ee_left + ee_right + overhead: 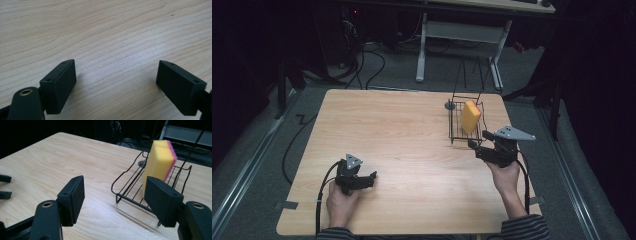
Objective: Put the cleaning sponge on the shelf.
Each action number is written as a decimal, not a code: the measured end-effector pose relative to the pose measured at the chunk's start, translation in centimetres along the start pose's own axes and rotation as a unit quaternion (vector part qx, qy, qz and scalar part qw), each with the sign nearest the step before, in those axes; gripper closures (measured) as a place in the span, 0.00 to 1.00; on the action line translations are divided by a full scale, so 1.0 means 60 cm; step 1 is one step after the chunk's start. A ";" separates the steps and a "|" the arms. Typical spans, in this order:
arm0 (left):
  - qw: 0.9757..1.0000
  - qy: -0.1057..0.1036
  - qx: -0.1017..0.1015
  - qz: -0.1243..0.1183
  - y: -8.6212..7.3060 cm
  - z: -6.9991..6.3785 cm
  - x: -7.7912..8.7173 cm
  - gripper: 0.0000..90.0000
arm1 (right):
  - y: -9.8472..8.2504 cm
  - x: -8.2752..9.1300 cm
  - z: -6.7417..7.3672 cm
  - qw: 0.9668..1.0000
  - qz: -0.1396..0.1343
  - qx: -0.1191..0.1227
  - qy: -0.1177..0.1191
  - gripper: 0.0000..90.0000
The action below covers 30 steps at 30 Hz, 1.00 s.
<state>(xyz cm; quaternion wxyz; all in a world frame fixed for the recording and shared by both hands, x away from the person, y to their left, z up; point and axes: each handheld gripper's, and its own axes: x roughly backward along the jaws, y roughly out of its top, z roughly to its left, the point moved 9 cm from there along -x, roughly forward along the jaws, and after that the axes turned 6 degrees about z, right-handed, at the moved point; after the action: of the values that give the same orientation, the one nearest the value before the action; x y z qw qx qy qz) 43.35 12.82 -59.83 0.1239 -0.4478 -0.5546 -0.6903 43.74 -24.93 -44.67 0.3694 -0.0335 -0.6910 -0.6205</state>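
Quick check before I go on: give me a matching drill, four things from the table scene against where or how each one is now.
Things:
1. sponge
2. wire rack
3. left tongs
4. right tongs

States:
A. open, beside the rack's near end, nothing between the jaws
B. black, on the table's far right part
C. yellow with a pink side, standing on edge in the rack
D. open, low over bare wood at the near left

Pairs: 1-C, 2-B, 3-D, 4-A
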 end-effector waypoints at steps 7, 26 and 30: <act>1.000 0.000 0.000 0.000 0.000 0.000 0.000 0.19 | -0.019 -0.008 0.013 1.000 0.001 -0.006 0.011 0.37; 1.000 0.000 -0.001 0.000 0.000 0.000 0.000 0.19 | -0.061 -0.021 0.018 0.999 0.007 -0.022 0.027 0.39; 1.000 0.000 -0.001 0.000 0.000 0.000 0.000 0.19 | -0.071 -0.026 0.017 0.999 0.011 -0.026 0.029 0.39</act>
<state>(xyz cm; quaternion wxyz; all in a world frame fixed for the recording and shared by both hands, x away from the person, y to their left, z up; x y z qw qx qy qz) 43.34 12.82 -59.83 0.1237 -0.4479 -0.5541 -0.6906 42.25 -24.33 -49.05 0.3952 -0.0322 -0.6632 -0.6348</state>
